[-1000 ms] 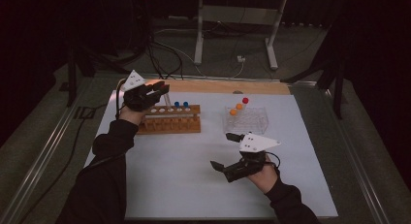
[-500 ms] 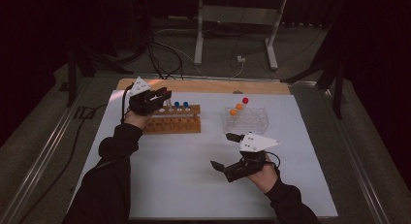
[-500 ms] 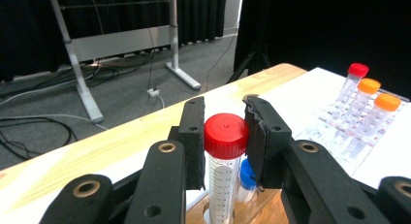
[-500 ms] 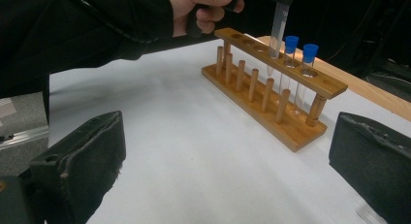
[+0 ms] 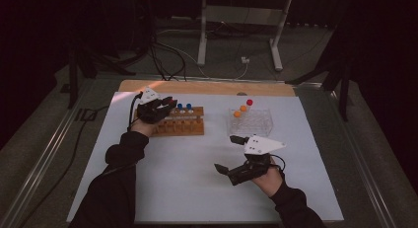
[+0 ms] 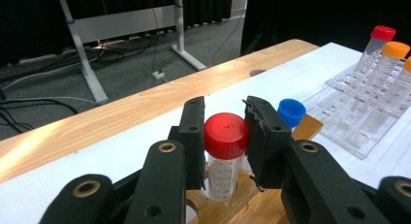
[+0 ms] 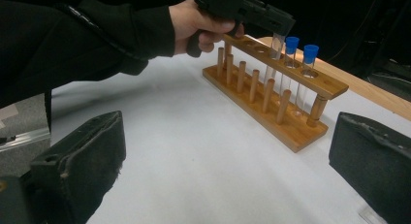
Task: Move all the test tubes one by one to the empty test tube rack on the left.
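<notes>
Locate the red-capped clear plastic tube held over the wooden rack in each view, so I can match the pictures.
High view: red-capped tube at upper left, in the left gripper, above the wooden rack.
Left gripper view: centre, cap between the two black jaws, its lower end in a rack hole.
Right gripper view: upper centre, clear body below the gripper; cap hidden.
Shared landmark: the blue-capped tubes in the rack.

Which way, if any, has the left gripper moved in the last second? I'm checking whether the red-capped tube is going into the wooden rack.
Yes. The left gripper has come down toward the wooden rack.
</notes>
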A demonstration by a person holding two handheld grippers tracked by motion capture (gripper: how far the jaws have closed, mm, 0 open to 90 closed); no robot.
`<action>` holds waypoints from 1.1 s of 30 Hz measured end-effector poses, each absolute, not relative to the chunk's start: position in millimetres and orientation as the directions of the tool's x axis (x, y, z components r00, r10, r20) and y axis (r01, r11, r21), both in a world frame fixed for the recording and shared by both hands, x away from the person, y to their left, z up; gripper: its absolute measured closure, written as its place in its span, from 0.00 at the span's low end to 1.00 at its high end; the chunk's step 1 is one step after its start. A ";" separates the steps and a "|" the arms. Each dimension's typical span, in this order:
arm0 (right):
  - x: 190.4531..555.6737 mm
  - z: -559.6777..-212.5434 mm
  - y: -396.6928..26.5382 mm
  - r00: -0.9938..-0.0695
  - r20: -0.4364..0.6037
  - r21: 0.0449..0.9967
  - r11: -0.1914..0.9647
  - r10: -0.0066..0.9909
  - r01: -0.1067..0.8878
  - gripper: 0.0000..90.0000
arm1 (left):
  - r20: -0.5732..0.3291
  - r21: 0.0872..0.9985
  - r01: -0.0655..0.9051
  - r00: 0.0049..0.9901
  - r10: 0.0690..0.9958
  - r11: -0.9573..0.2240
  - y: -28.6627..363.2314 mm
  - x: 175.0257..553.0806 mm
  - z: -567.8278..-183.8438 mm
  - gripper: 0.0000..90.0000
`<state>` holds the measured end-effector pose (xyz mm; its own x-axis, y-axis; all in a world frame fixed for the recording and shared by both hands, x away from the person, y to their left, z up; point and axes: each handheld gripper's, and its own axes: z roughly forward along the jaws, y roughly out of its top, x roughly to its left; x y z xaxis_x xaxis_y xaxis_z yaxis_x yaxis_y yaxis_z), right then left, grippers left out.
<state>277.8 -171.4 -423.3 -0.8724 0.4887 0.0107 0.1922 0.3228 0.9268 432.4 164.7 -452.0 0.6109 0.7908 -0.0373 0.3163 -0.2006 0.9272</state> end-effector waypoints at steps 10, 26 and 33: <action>277.5 -422.9 -171.9 -0.874 0.012 0.928 0.320 0.486 0.192 0.00 | -0.044 0.929 0.316 0.606 0.794 -0.190 166.8 432.2 -453.5 0.79; 282.6 -411.0 -185.1 -0.870 -0.018 0.946 0.291 0.492 0.145 0.00 | -0.105 0.943 0.312 0.614 0.782 -0.118 180.5 416.2 -427.8 0.40; 296.3 -393.7 -209.8 -0.825 -0.052 0.953 0.275 0.562 0.127 0.00 | -0.132 0.947 0.299 0.697 0.705 -0.118 183.5 386.2 -412.2 0.07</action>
<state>296.3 -209.8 -393.7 -0.8253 0.5622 -0.0522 0.1268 0.2745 0.9532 386.2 183.5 -412.2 0.6969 0.7049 -0.1320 0.2991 -0.1184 0.9468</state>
